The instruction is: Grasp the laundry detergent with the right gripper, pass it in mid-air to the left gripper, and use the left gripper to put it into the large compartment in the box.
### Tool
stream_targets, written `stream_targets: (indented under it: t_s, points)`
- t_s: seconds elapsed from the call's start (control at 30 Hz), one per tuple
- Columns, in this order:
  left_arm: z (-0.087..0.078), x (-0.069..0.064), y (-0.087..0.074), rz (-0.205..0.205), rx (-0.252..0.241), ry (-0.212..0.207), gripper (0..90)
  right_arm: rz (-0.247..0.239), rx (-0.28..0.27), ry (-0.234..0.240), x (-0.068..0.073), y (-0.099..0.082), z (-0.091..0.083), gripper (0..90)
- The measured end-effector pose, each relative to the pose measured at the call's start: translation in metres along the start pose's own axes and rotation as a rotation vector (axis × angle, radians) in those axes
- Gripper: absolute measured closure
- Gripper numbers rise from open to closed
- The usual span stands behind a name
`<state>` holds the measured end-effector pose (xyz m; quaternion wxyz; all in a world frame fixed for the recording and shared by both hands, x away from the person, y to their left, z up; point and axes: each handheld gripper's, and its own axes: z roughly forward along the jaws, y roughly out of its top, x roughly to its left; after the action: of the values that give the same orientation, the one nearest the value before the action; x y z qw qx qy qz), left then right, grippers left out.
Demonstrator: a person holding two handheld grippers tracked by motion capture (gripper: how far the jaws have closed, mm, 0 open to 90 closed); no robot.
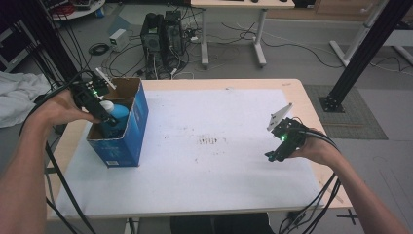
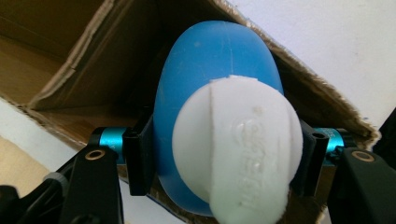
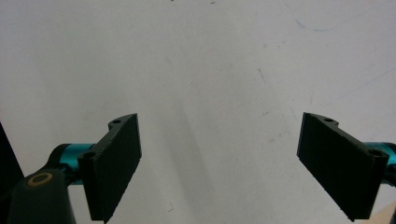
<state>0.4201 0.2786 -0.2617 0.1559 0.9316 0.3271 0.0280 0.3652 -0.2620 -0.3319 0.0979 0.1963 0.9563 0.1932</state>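
You are working at the left edge of the desk [image 1: 209,190], where the open blue cardboard box [image 1: 138,124] is standing with its mouth facing up. Your left gripper [image 1: 108,117] is sitting right in that mouth, angled down into it, and it is clamping the blue bottle with the white cap [image 1: 113,112] across its body, one jaw on each flank. In the left gripper view the bottle [image 2: 210,79] is pointing straight away from the gripper: its long axis is running along the jaws, cap [image 2: 238,149] toward the camera, rounded blue end toward the brown inner walls of the box [image 2: 60,60]. So the bottle is lying base-first into the box, between the walls, and whether its base is touching the floor of the box cannot be told.

That is the relation the next move hangs on, to my eye: the bottle's axis is lining up with the depth of the box, so a straight push down and in looks right.

Your right gripper [image 1: 276,152] is hovering well apart, over the right side of the desk, its jaws [image 3: 116,163] standing wide with nothing between them, far from the box.
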Motion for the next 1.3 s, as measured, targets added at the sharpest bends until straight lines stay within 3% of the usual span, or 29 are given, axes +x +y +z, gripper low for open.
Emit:
stream_targets:
  t_s: [0.13, 0.17, 0.3, 0.33, 0.37, 0.5, 0.63, 1.3]
  points:
    - [0.007, -0.001, -0.001, 0.010, 0.011, 0.007, 38.2, -0.023, -0.004, -0.003, -0.002, 0.000, 0.001, 12.9]
    - [0.011, -0.002, -0.002, -0.016, -0.003, 0.006, 38.1, -0.020, -0.003, -0.006, -0.002, 0.000, 0.001, 12.9]
    - [0.016, -0.002, -0.004, -0.015, -0.008, 0.007, 38.2, -0.012, 0.001, -0.006, 0.000, 0.000, 0.002, 12.9]
    - [0.016, -0.002, -0.004, -0.015, -0.008, 0.007, 38.2, -0.012, 0.001, -0.006, 0.000, 0.000, 0.002, 12.9]
    - [0.014, 0.001, -0.003, 0.012, 0.014, 0.008, 38.2, -0.025, -0.005, -0.007, -0.001, 0.000, 0.003, 12.9]
    - [0.016, -0.001, -0.005, -0.014, -0.004, 0.006, 38.1, -0.023, 0.003, -0.001, -0.001, -0.001, 0.005, 12.9]
    - [0.016, -0.001, -0.005, 0.002, 0.005, 0.015, 38.0, -0.016, 0.007, 0.003, 0.001, 0.000, 0.005, 12.9]
    - [0.018, -0.003, -0.004, 0.000, 0.001, 0.034, 36.7, -0.014, 0.007, 0.000, 0.001, 0.002, 0.005, 12.9]
